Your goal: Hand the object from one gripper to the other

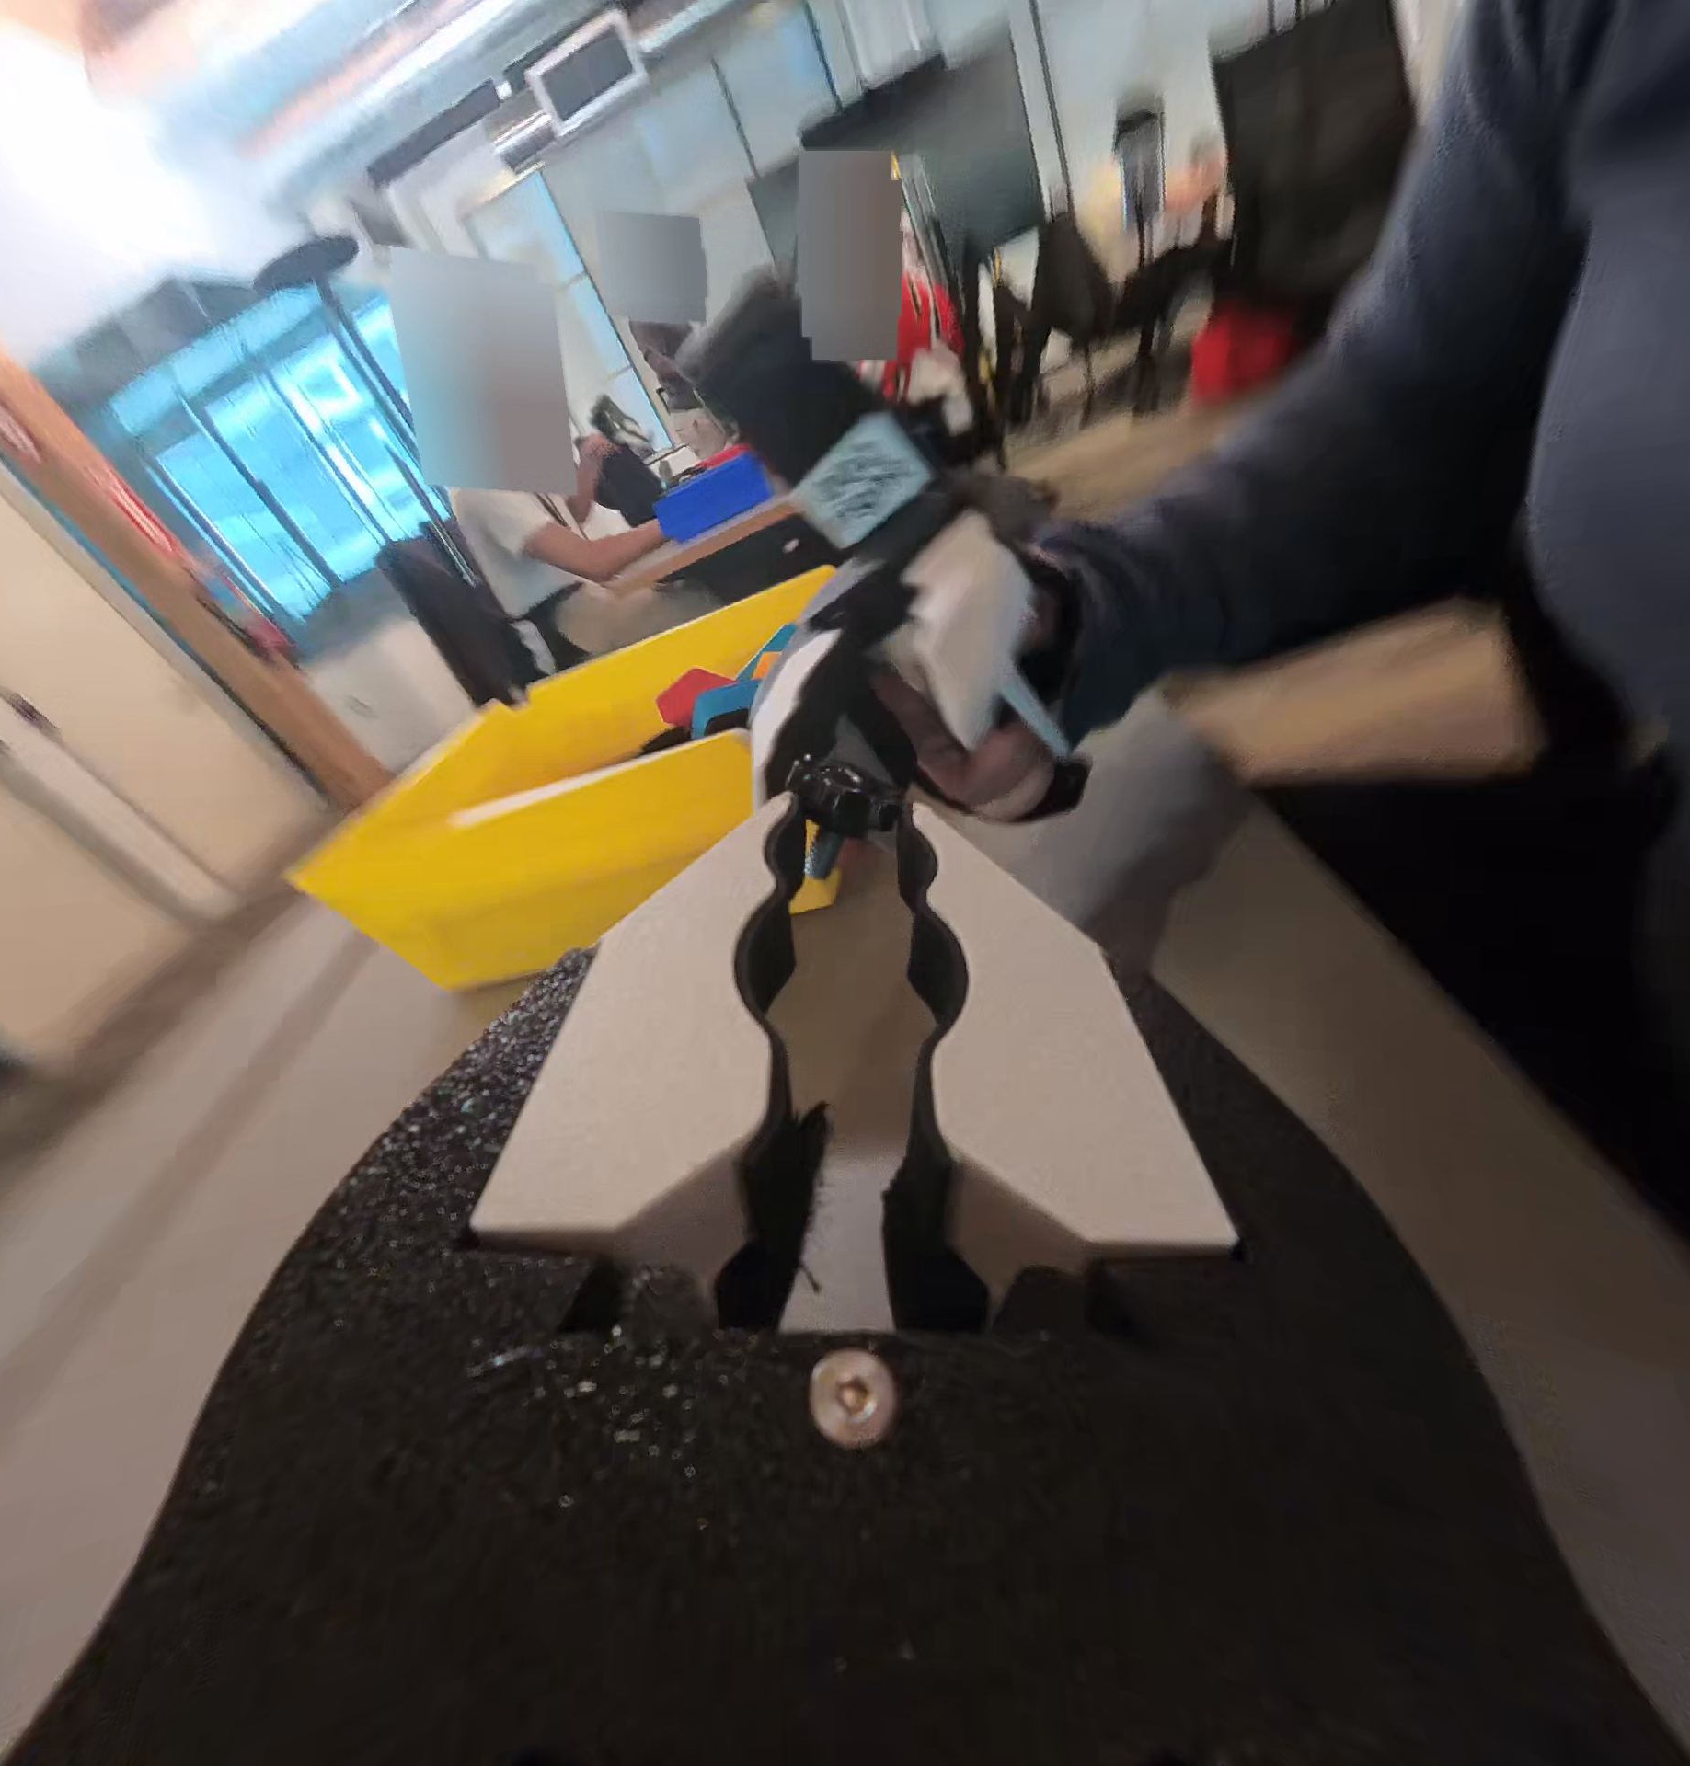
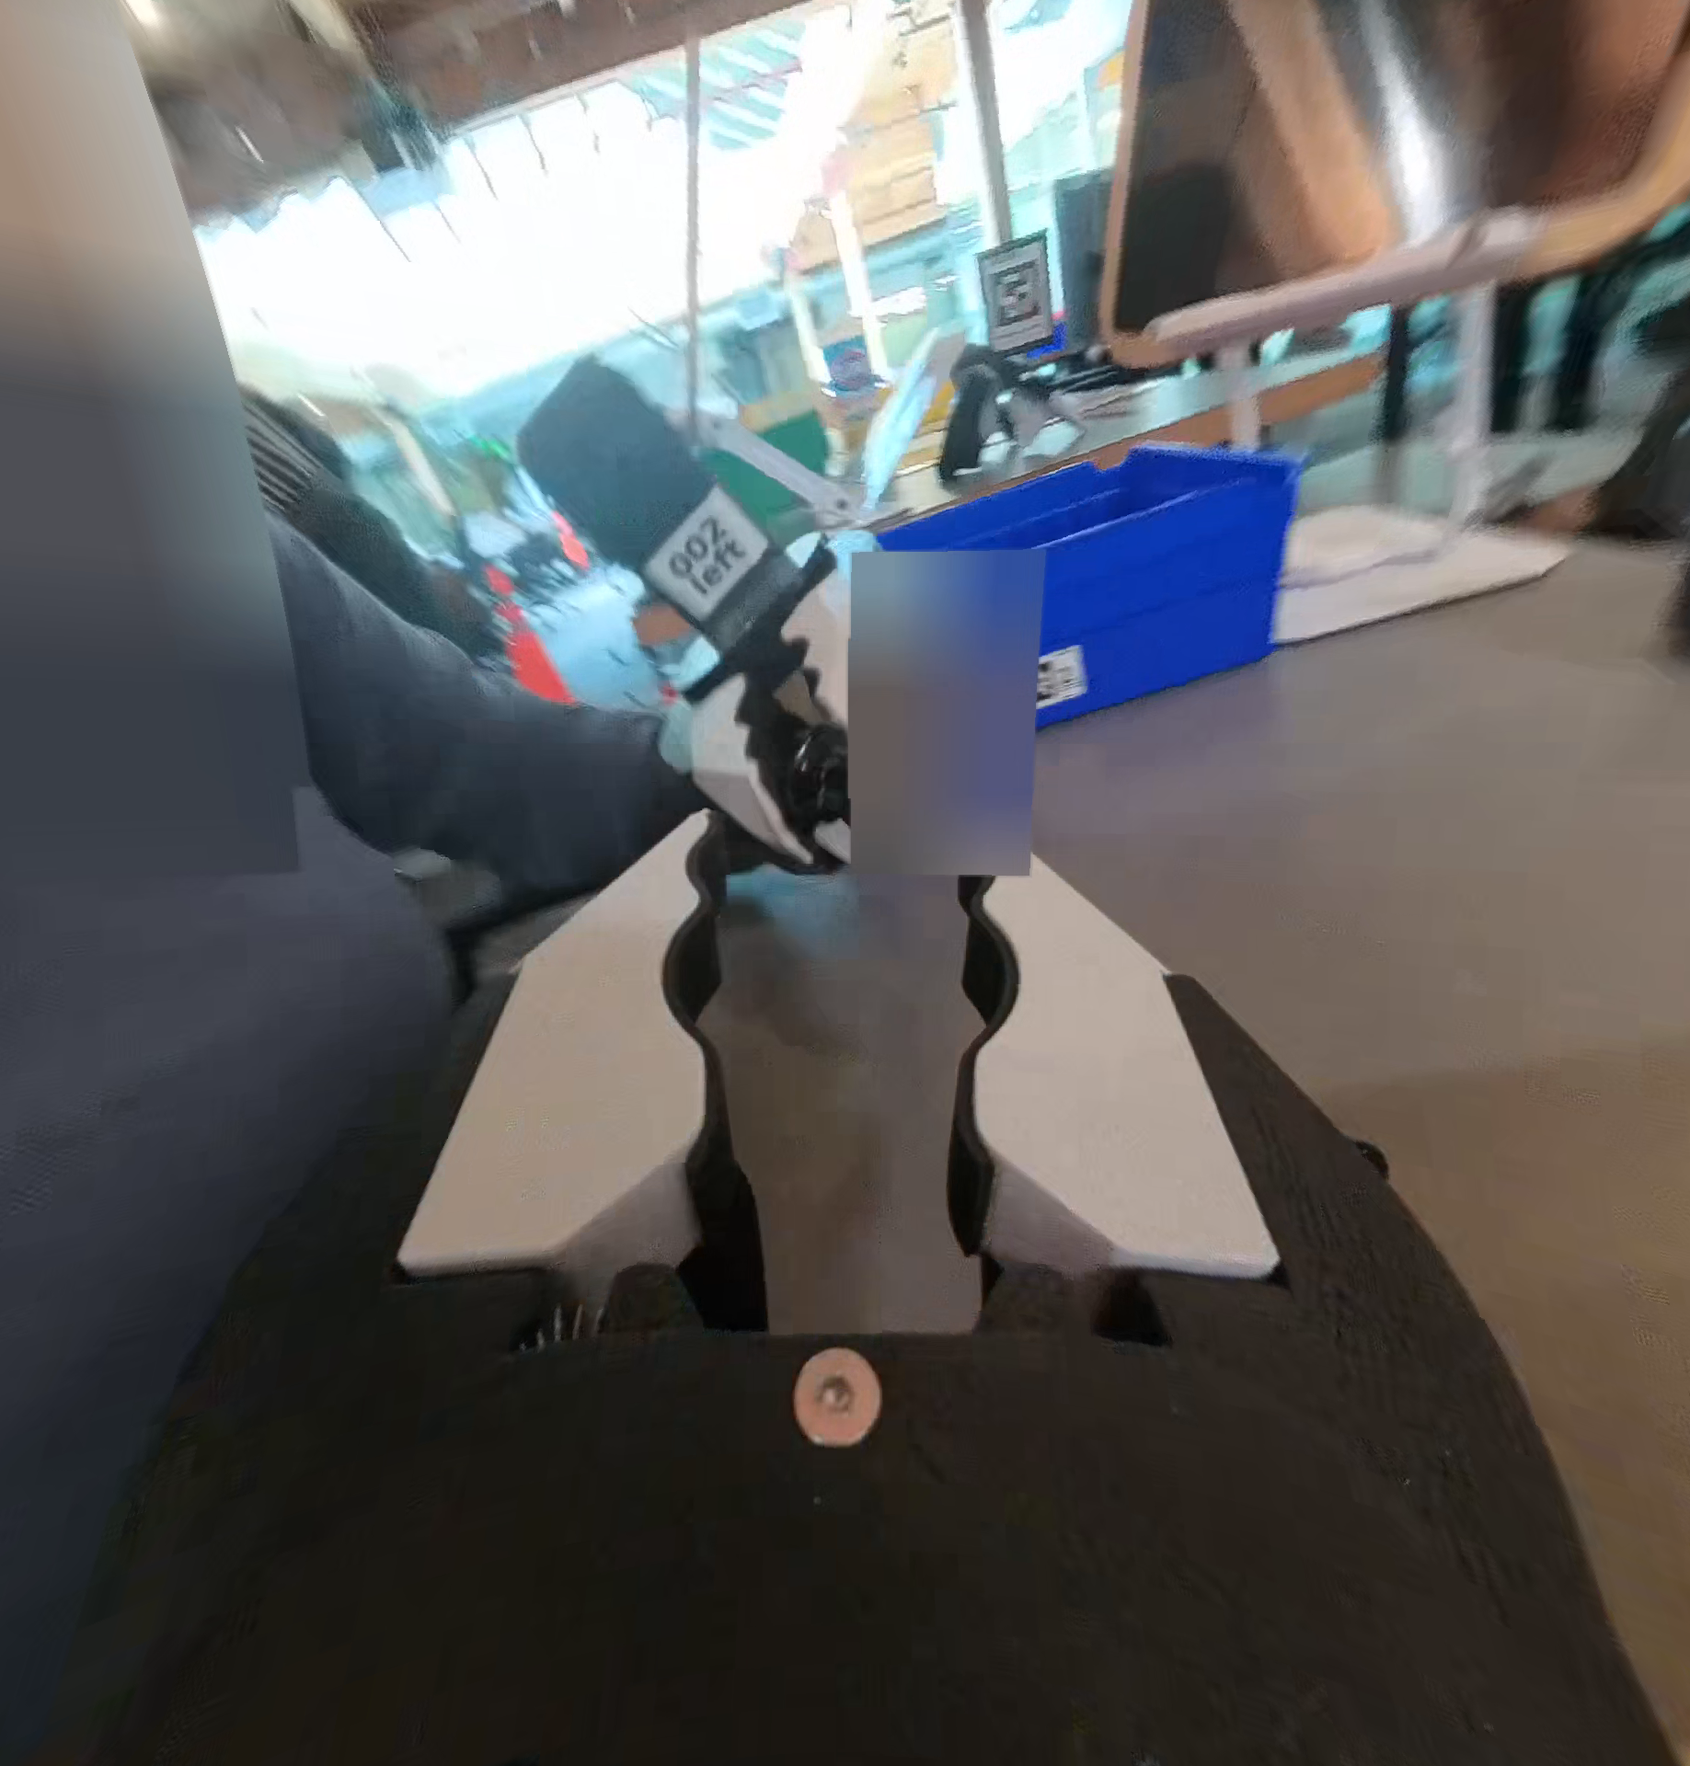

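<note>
A small black knob with a blue threaded stem [image 1: 836,801] sits between the tips of my left gripper [image 1: 845,812], which is shut on it above the table. In the right wrist view the same knob [image 2: 812,760] shows in the left gripper [image 2: 802,764], partly behind a blurred patch. My right gripper [image 2: 836,841] is open and empty, its jaws wide apart, its tips close to the knob. It also shows in the left wrist view [image 1: 869,707], held by a hand just beyond and above the knob.
A yellow bin [image 1: 535,860] with coloured parts stands on the grey table behind the left gripper. A blue bin [image 2: 1156,592] stands farther off on the table [image 2: 1347,956]. A dark-sleeved arm [image 1: 1299,497] reaches in from the right. People sit in the background. Less than 4 cm separates the two grippers' tips.
</note>
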Demonstrator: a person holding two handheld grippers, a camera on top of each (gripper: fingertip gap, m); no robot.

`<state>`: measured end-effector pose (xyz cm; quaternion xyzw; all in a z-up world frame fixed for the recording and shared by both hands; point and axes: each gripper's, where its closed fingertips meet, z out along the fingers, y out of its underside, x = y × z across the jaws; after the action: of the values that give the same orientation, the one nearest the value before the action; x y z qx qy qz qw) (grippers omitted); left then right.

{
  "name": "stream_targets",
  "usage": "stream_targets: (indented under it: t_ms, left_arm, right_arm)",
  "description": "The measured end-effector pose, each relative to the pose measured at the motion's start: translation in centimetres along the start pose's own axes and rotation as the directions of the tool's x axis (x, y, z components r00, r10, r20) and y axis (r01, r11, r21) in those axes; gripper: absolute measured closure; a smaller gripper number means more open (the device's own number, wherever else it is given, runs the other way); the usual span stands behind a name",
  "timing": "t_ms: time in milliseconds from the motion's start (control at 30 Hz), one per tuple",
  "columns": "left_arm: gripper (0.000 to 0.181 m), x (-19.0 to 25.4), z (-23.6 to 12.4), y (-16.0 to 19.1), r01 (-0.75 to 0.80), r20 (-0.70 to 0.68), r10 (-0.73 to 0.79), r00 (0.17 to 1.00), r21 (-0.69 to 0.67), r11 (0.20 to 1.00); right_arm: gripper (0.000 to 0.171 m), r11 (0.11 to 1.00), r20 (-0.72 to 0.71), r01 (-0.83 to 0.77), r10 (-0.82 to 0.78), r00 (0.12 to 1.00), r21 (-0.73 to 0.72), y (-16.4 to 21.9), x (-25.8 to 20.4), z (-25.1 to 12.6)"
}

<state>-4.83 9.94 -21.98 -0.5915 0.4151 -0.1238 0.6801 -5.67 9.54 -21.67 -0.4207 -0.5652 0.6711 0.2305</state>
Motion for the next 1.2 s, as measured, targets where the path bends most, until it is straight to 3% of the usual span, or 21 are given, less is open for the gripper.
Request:
stream_targets:
  t_ms: [67, 200, 467, 600, 667, 767, 900, 1000, 1100, 1200]
  left_arm:
    - [0.164, 0.9, 0.4, -0.1, -0.127, 0.002, 0.127, 0.992, -0.026, 0.992]
    - [0.165, 2.3, 1.1, 0.3, -0.292, -0.023, 0.291, 0.956, -0.070, 0.954]
    - [0.165, 2.5, 1.2, -0.3, -0.297, -0.025, 0.297, 0.955, -0.046, 0.954]
    - [0.161, 2.3, 1.3, 0.1, -0.114, -0.058, 0.112, 0.992, -0.024, 0.993]
    - [0.146, 1.6, 1.2, 0.4, 0.043, -0.067, -0.044, 0.997, -0.018, 0.999]
    - [0.135, -0.1, 0.6, 0.2, 0.357, -0.104, -0.351, 0.930, 0.036, 0.934]
    - [0.131, -2.6, -0.4, -0.6, 0.732, -0.232, -0.698, 0.678, 0.119, 0.671]
    - [0.132, -2.4, 0.2, 0.8, 0.852, -0.257, -0.820, 0.511, 0.027, 0.523]
    - [0.136, -0.7, 1.2, 1.5, 0.895, -0.295, -0.870, 0.396, -0.087, 0.437]
    - [0.148, 0.9, 1.6, 1.5, 0.889, -0.330, -0.873, 0.359, -0.163, 0.427]
  right_arm:
    - [0.123, 0.988, 0.074, -0.155, 0.155, 0.985, -0.004, 0.2, -0.5, 0.2]
    - [0.127, 0.952, 0.197, -0.300, 0.307, 0.931, -0.062, 0.8, -2.1, 0.7]
    - [0.148, 0.958, 0.190, -0.264, 0.281, 0.941, -0.110, 1.7, -2.4, 0.9]
    - [0.148, 0.985, 0.112, -0.140, 0.151, 0.982, -0.097, 1.8, -1.5, 0.9]
    - [0.148, 0.996, 0.044, -0.033, 0.037, 0.998, -0.088, 1.7, -0.6, 0.7]
    - [0.148, 0.971, -0.087, 0.212, -0.222, 0.971, -0.109, 1.6, 0.9, 0.2]
    - [0.148, 0.827, -0.202, 0.532, -0.560, 0.803, -0.179, 1.4, 1.7, 0.1]
    - [0.148, 0.611, -0.246, 0.743, -0.791, 0.560, -0.273, 1.4, 1.9, 0.2]
    - [0.148, 0.373, -0.206, 0.856, -0.926, 0.318, -0.358, 1.9, 1.5, 0.6]
    - [0.148, 0.229, -0.166, 0.891, -0.970, 0.176, -0.392, 2.5, 1.0, 1.0]
